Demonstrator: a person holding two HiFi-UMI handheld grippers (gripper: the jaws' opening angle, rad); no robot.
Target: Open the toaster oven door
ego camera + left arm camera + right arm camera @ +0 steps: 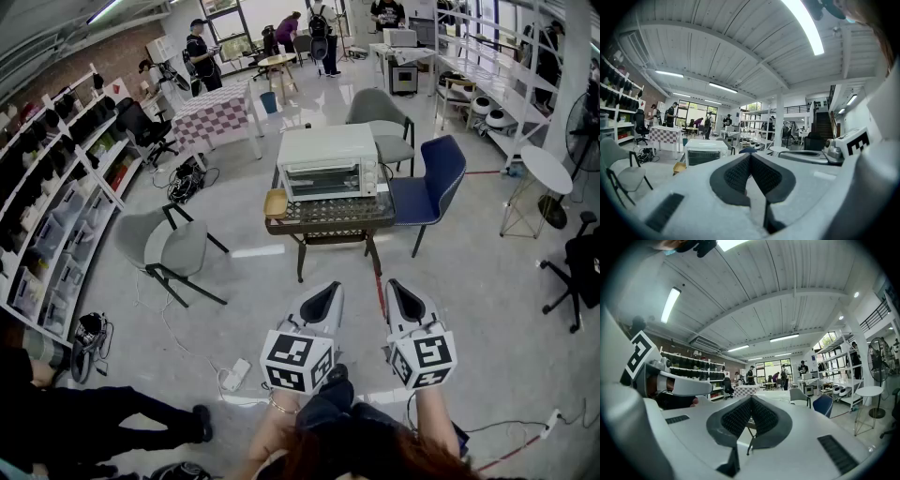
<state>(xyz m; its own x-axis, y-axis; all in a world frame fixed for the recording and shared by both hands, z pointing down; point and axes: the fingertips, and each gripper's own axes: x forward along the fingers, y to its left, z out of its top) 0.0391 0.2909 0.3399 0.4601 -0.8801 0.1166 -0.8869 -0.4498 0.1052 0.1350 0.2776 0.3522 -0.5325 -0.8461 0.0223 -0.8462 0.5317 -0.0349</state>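
A white toaster oven [327, 161] with its glass door closed stands on a small dark table [328, 223] some way ahead on the floor. It also shows far off in the left gripper view as the toaster oven [705, 152]. My left gripper [323, 302] and right gripper [403, 298] are held side by side close to the body, well short of the table. Both are shut with nothing between their pads. The black pads [751, 172] touch each other, as do the right one's pads [751, 416].
A shallow wooden tray [276, 203] lies on the table left of the oven. A blue chair [429, 181] stands right of the table, a grey chair [174, 248] to its left, another grey chair [381, 122] behind. Shelving [56, 206] lines the left wall. Cables and a power strip [234, 374] lie on the floor.
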